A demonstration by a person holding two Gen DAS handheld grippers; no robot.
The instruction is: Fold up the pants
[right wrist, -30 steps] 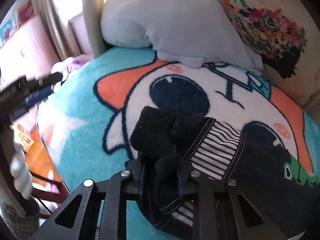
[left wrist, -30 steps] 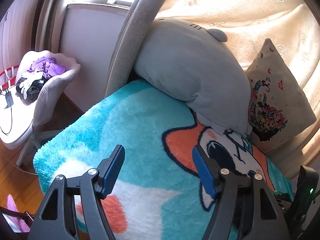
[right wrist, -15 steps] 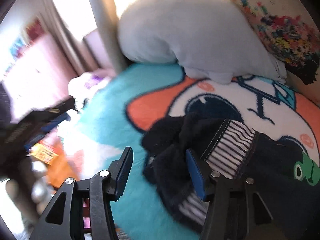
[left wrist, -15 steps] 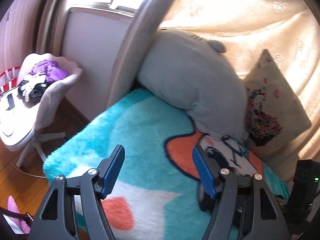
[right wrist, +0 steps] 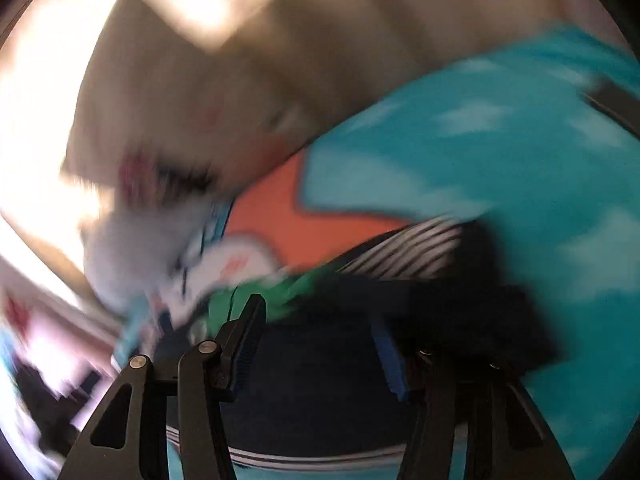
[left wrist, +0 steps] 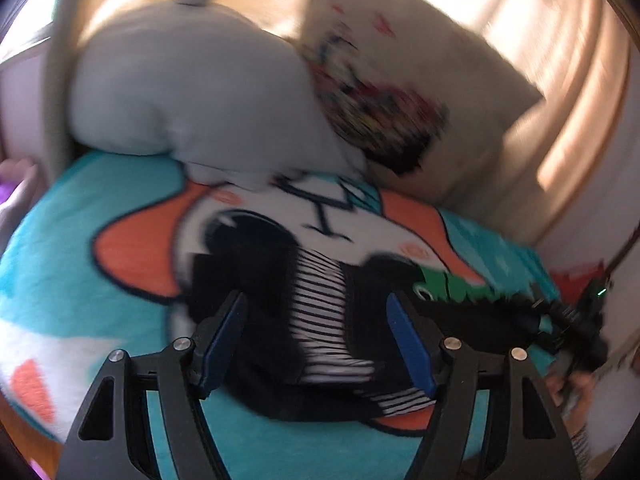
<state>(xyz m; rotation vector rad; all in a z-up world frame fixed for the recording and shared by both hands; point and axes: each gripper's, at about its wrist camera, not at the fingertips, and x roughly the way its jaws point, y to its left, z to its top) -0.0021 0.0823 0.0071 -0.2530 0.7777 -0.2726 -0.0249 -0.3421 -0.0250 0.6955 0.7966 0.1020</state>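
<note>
1. Risk: both views are smeared, worst in the right wrist view. A grab now could catch the fleecy blanket (left wrist: 100, 208) along with the pants (left wrist: 280, 312), or pinch a single layer and drag the heap out of shape.
2. Risk: the pants lie bunched, with the striped lining (left wrist: 320, 304) turned out. Folding without first flattening them would probably lock in the creases; which edge is waistband and which is leg cannot be told.
3. Risk: the right gripper (right wrist: 316, 340) shows at the right edge of the left view, close to the pants' far end. Two grippers converging on one heap could collide or pull against each other.
4. Pants location: on the blanket, on its near half, in front of the grey pillow (left wrist: 192, 92) and the printed cushion (left wrist: 400, 88), well apart from both.
5. Left gripper (left wrist: 316, 336): jaws wide apart, nothing held. The pants show between and beyond the fingers; contact cannot be told.
6. Right gripper: jaws have just been opening from a near-closed grip and stand about half apart. Dark pants cloth (right wrist: 320, 392) fills the gap, but the pads do not appear to press on it; I judge it released.
</note>
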